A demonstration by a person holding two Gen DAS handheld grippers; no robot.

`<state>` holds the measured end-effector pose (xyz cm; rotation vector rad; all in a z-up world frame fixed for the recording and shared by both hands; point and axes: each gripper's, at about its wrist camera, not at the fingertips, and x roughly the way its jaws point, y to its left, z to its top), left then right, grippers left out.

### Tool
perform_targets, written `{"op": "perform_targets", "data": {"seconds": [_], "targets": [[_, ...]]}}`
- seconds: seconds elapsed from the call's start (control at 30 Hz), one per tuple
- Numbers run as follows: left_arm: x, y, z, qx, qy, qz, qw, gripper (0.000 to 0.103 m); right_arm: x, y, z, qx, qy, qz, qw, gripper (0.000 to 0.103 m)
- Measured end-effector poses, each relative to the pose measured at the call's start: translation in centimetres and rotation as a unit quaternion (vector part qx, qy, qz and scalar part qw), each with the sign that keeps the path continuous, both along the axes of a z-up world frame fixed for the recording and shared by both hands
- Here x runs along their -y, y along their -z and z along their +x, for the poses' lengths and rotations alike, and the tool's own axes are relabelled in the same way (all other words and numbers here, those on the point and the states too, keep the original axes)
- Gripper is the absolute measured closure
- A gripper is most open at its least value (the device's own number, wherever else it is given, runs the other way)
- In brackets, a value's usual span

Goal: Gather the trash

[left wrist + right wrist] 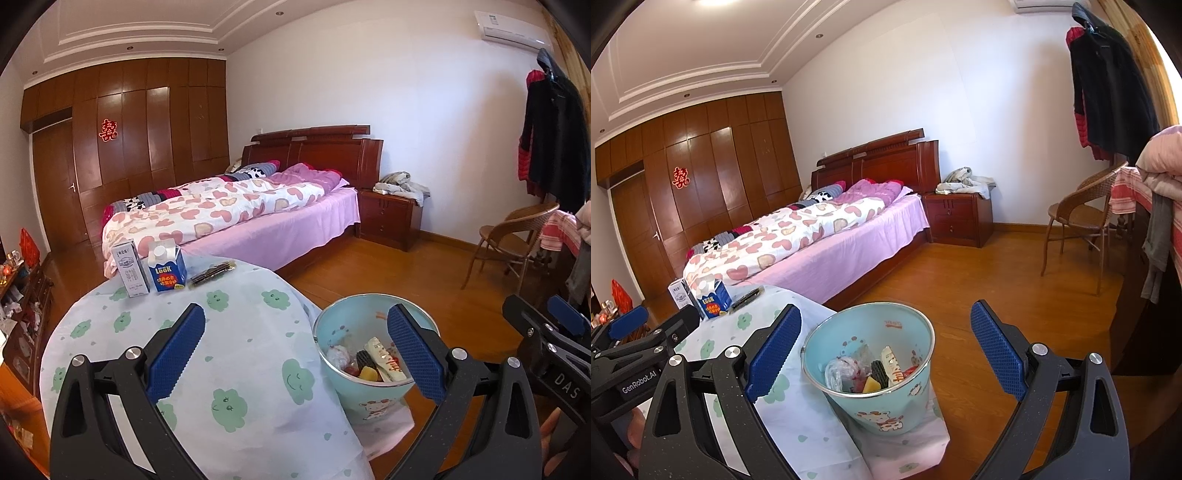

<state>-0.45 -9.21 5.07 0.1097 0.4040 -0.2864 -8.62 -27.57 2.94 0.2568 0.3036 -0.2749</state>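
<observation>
Trash sat in your pale-blue bucket (871,369) at the counter's (221,369) right edge, with bare floor (997,295) beyond. Your left gripper (295,354) and right gripper (886,354) both hung with fingers apart, empty. Two cartons (147,271) and a dark wrapper (213,273) lay along the far edge.

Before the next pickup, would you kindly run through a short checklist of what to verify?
1. Left tool open and empty: ok.
2. Right tool open and empty: ok.
3. Bin upright with room left: ok.
4. Trash left on table: two cartons, grey and blue, plus a dark wrapper, all standing clear of each other: ok.
5. Cartons empty: cannot tell.
6. Bin footing: it sits near the table's edge: not ok.
</observation>
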Motion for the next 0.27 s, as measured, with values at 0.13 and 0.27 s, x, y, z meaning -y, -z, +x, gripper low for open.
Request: {"op": "perform_targets", "data": {"seconds": [0.13,0.27], "targets": [[-0.2,-0.2,-0.1,0.006,0.000,-0.001,1.0000,0.006,-0.2,0.3,0.0,-0.004,-0.001,0.000,1.000,0.012],[-1.0,0.0,1.1,-0.010,-0.017,-0.003,0.9998,0.006,-0.7,0.7,0.4,-0.017,-0.008,-0.001,1.000,0.012]]}}
